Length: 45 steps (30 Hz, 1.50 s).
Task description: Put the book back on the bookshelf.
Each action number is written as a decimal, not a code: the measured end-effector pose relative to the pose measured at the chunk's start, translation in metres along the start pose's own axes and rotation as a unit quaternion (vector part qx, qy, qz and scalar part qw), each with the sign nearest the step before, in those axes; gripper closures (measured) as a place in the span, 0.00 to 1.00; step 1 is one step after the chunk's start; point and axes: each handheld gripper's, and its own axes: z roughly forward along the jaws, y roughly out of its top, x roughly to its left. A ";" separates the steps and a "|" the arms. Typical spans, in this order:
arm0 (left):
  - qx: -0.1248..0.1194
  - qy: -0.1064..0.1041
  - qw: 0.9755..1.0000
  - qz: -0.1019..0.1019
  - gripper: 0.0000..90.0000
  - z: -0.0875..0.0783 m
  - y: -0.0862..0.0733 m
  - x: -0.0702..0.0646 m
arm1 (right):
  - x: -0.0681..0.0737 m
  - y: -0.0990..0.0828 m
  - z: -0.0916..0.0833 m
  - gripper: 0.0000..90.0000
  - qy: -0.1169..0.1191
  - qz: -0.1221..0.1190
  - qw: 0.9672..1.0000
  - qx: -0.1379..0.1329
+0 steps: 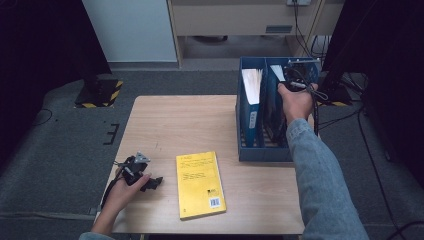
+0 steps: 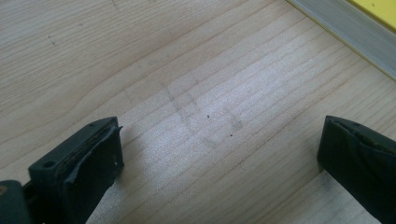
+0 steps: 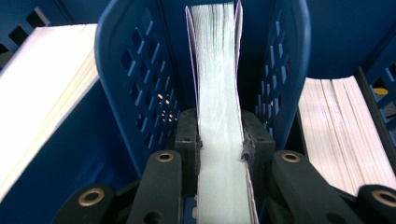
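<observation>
a deep blue file rack (image 1: 264,152) with lattice-cut walls stands at the upper right of the high view; the book (image 3: 218,93) between its dividers shows white page edges inside thin purple covers. a bright yellow book (image 1: 200,185) with black print and a white barcode patch lies at the lower middle. the table (image 1: 175,125) is pale wood grain. both grippers (image 1: 150,182) (image 3: 220,149) are black.
</observation>
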 end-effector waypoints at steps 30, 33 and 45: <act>0.000 -0.001 1.000 0.001 0.00 0.000 0.000 -0.001 | 0.006 -0.010 -0.016 0.62 0.018 -0.019 1.000 0.002; 0.000 -0.002 1.000 0.003 0.00 0.000 0.000 -0.001 | 0.006 -0.012 -0.022 0.60 0.030 -0.019 0.999 0.008; -0.002 -0.001 1.000 0.002 0.00 0.000 0.000 -0.002 | 0.008 -0.027 -0.034 0.64 0.054 -0.034 0.997 0.031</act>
